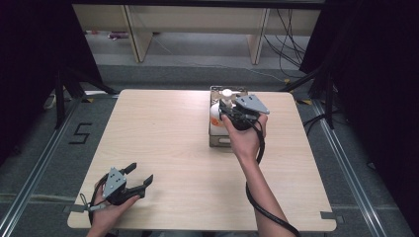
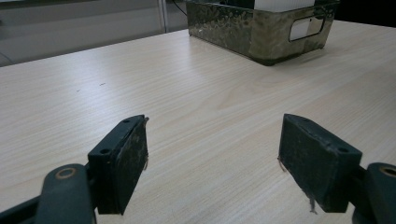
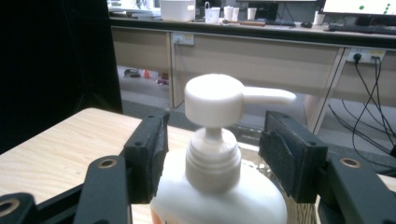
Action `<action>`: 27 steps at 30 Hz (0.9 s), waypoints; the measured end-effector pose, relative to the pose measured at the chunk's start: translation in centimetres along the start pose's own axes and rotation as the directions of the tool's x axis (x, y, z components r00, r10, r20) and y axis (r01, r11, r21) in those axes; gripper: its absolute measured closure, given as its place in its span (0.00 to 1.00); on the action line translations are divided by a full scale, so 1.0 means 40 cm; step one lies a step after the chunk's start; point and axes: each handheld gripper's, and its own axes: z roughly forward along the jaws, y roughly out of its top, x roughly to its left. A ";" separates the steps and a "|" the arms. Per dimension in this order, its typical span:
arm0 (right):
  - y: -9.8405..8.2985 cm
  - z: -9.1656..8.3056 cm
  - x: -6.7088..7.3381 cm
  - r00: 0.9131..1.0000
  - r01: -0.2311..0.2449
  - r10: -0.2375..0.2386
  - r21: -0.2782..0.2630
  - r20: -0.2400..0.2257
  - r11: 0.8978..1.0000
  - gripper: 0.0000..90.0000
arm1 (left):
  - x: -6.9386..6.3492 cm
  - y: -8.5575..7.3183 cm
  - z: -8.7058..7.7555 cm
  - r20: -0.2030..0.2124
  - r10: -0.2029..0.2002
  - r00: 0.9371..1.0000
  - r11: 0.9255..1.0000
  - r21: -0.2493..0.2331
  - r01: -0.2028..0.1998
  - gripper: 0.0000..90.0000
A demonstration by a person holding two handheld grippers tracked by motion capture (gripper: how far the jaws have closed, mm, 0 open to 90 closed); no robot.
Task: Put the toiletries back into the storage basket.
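- The pump bottle (image 3: 217,186) we are handling stands upright in the metal basket (image 1: 214,140) at the far right of the table (image 1: 163,148); it is white, with an orange mark low on its body and the pump spout pointing off to one side.
- Our right gripper (image 3: 212,154) sits at the bottle's neck with its jaws spread wide. The collar stands between the pads, and there is a gap on each side, so nothing is pinched.
- Our left gripper (image 1: 139,178) rests near the front left corner of the table, well apart from the basket, jaws also spread and holding nothing.
- Risk one, as we judge it: the bottle is free-standing now, so pulling the right gripper away on a slant could catch a pad under the pump head and tip the bottle against the basket wall.
- Risk two: the spout overhangs the right-hand pad, so a straight lift might snag it and drag the bottle up.
- Risk three: the cable (image 1: 259,205) trailing along the forearm could brush the basket's rim and shift it.
- Around us, the tabletop between the two grippers is bare wood. The basket's near wall has a cut-out handle (image 2: 306,28).
- Beyond the table stand a long bench (image 1: 197,22), loose wires (image 1: 286,44) on the floor and dark curtains at both sides.
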 end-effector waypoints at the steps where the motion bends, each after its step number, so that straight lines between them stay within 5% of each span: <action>1: 0.000 -0.002 -0.004 1.000 0.019 -0.019 0.001 -0.003 1.000 0.46 | 0.000 0.000 0.000 0.000 0.000 1.000 1.000 -0.001 0.000 0.26; 27: -0.046 -0.117 -0.056 0.999 0.025 -0.023 0.056 -0.038 0.998 0.48 | 0.001 0.000 0.002 -0.001 -0.006 1.000 1.000 -0.005 0.006 0.26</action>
